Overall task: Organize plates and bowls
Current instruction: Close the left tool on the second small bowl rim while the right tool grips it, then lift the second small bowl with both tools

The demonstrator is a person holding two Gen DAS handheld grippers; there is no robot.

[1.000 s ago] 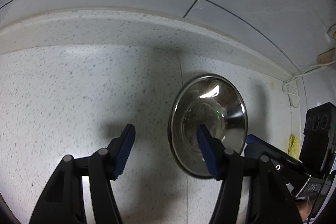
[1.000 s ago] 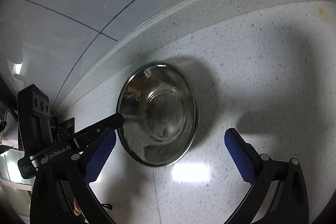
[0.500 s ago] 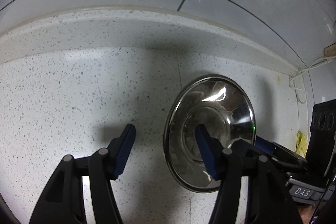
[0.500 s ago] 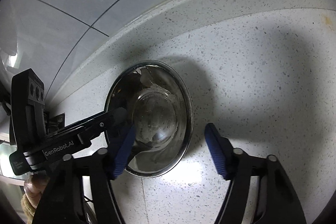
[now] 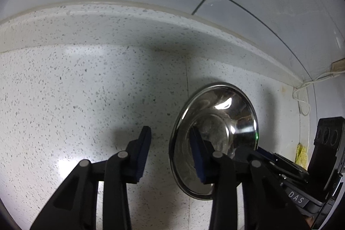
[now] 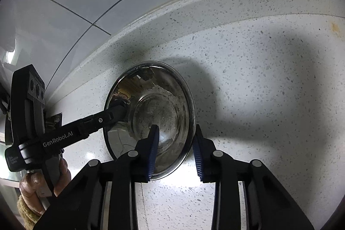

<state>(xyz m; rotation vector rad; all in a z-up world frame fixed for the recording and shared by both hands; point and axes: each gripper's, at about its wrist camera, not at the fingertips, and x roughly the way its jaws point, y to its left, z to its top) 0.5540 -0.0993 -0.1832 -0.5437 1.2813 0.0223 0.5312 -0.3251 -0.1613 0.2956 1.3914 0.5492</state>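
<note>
Both grippers are built of matte black plastic links joined by round silver pins. The left gripper (image 5: 170, 152) is fitted with ribbed blue pads (image 5: 144, 150); "GenRobot.AI" is printed in white along its side, and three round holes are set in its upright block. The right gripper (image 6: 175, 152) is fitted with like blue pads (image 6: 197, 154). A knitted mustard cuff (image 6: 27, 211) is worn at the left hand (image 6: 41, 186).

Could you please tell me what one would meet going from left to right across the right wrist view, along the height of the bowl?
The person's hand on the left gripper's handle → left gripper reaching in over the bowl's left rim → steel bowl → bare speckled countertop.
</note>
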